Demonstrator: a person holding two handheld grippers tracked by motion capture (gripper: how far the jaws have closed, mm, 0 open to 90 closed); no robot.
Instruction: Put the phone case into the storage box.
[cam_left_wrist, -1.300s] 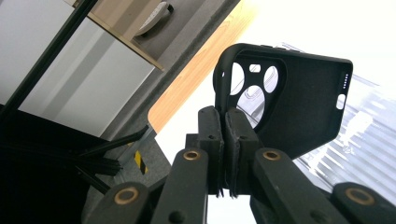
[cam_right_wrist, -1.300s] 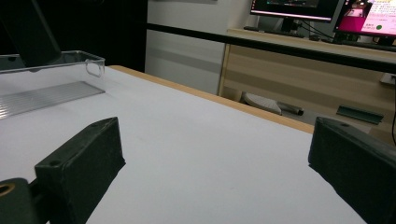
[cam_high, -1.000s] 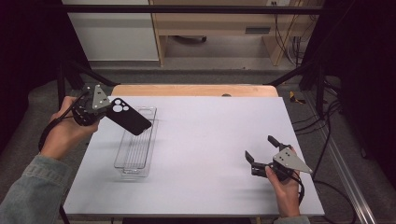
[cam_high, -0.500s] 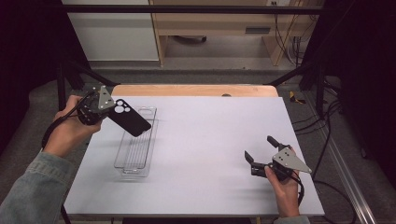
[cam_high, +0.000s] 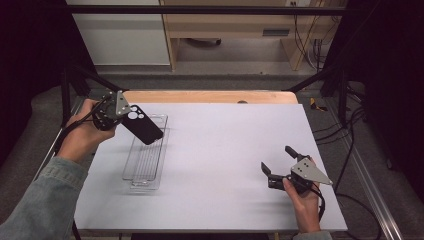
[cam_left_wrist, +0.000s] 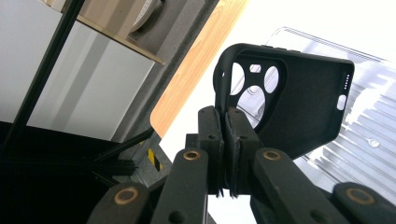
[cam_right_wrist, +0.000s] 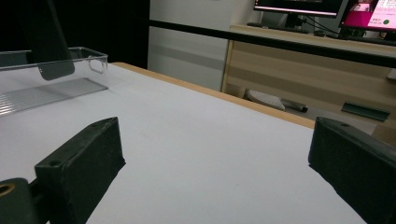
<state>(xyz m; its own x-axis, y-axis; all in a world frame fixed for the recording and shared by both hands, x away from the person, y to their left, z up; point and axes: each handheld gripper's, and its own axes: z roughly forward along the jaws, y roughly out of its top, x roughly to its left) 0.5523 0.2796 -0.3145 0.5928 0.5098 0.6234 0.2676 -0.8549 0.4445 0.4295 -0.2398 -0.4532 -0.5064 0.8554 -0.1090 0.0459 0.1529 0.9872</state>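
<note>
Your left gripper (cam_high: 122, 116) pinches a black phone case (cam_high: 142, 126) by its camera-hole end, held tilted above the far end of the clear tray (cam_high: 146, 155).

Your right gripper (cam_high: 280, 165) rests low over the white table (cam_high: 225, 150), well apart from the tray, jaws spread wide around nothing.

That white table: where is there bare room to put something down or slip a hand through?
The white table is bare between the clear tray and the right tool, and along its far wooden edge. It is crowded at the left, where the left tool holds a black phone case over the tray.
</note>
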